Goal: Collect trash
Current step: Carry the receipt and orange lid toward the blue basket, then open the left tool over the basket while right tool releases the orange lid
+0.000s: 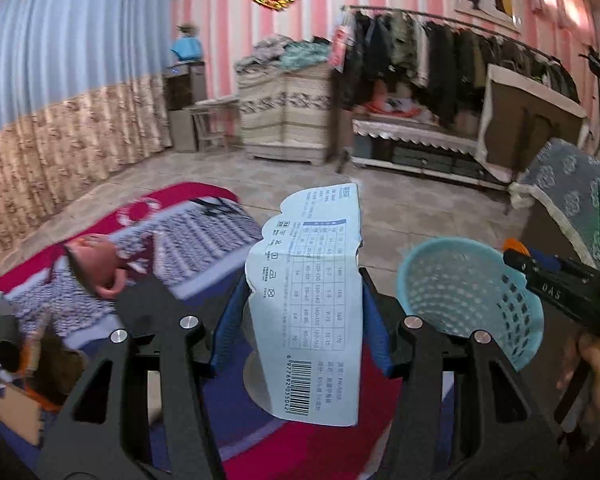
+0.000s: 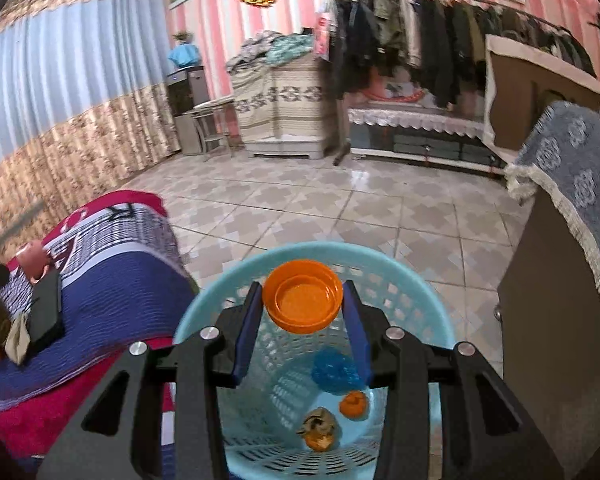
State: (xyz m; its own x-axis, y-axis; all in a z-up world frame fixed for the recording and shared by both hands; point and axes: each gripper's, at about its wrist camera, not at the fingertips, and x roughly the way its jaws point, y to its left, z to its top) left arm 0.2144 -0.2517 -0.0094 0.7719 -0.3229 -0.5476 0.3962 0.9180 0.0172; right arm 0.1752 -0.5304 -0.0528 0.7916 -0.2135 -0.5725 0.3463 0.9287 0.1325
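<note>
Bed: a red and blue patterned blanket (image 2: 112,292) covers it, left of the basket.
Basket: a light blue perforated trash basket (image 2: 420,280) stands on the tiled floor, holding a crumpled blue wrapper (image 2: 334,370) and two orange scraps, possibly peel.
Left gripper (image 1: 304,300): blue pads pinch a pale blue printed packaging card (image 1: 312,292), held upright above the blanket, left of the basket.
Right gripper (image 2: 302,304): fingers clamp an orange lid (image 2: 303,302) directly over the basket's mouth.

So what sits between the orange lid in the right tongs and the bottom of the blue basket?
Only open air. In the right wrist view the orange lid hangs over the blue basket; a blue wad and two orange scraps lie at the bottom.
</note>
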